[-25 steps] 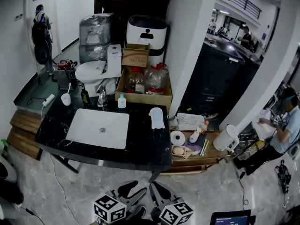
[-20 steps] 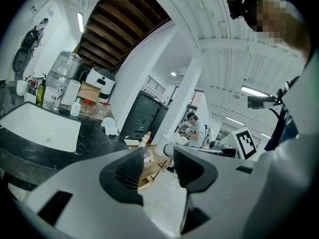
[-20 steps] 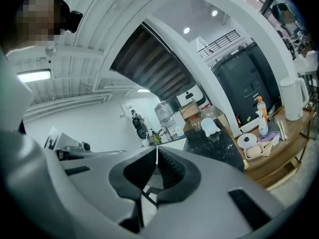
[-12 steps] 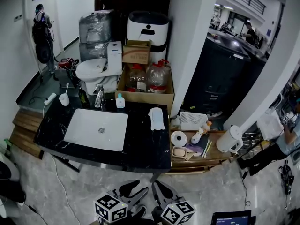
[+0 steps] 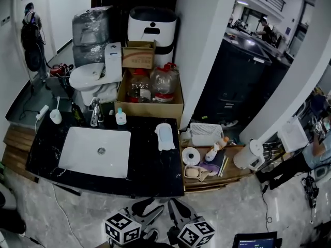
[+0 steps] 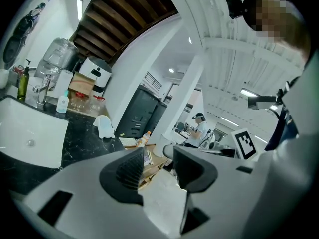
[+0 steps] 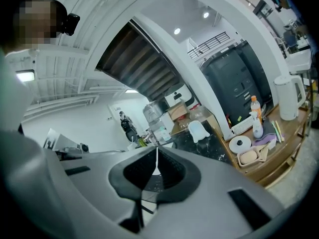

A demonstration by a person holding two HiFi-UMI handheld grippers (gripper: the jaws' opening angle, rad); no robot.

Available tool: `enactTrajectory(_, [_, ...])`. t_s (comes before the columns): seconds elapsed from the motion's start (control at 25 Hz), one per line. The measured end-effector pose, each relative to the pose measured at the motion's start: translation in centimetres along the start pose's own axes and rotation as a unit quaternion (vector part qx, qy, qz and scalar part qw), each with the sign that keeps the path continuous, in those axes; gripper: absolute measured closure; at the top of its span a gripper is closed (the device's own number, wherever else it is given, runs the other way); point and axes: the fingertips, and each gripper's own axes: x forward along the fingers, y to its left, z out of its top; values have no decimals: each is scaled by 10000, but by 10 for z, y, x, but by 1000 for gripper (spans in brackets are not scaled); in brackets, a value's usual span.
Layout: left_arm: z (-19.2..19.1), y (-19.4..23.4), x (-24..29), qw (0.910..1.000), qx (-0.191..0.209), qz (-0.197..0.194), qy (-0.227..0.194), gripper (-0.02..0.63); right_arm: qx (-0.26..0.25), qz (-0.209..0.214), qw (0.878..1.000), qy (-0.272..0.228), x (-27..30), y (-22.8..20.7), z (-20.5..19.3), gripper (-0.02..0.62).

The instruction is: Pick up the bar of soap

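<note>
The bar of soap (image 5: 192, 172) is pale beige and lies in a small tan dish on a low wooden shelf (image 5: 227, 175) to the right of the black marble counter (image 5: 155, 169). The right gripper view shows the soap (image 7: 247, 157) too, at the lower right. Both grippers hang at the bottom edge of the head view, well short of the shelf. My left gripper (image 5: 147, 210) (image 6: 158, 156) is open, with nothing between its pads. My right gripper (image 5: 176, 210) (image 7: 157, 153) is shut and empty.
A white sink (image 5: 95, 151) is set into the counter, with a white cloth (image 5: 164, 136) near its right end. On the shelf stand a tape roll (image 5: 191, 155), a white basket (image 5: 206, 133), a bottle (image 5: 213, 151) and a white kettle (image 5: 245, 156). A cardboard box of jugs (image 5: 150, 94) sits behind.
The head view has swung a little to the right, so counter and shelf sit further left in the frame. Both grippers stay low at the bottom edge, jaws unchanged.
</note>
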Motion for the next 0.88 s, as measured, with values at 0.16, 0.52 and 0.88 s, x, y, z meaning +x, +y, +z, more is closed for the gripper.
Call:
enactTrajectory(0.16, [21, 30, 9, 10000, -3, -39, 35, 410, 45, -56, 10000, -7, 34, -3, 12, 574])
enactTrajectory(0.52, [72, 98, 21, 9997, 68, -226, -2, 410, -25, -279, 9994, -199, 109, -4, 44, 574])
enactTrajectory(0.88, [91, 139, 26, 9993, -19, -360, -30, 410, -137, -542, 9981, -261, 143, -9, 55, 574])
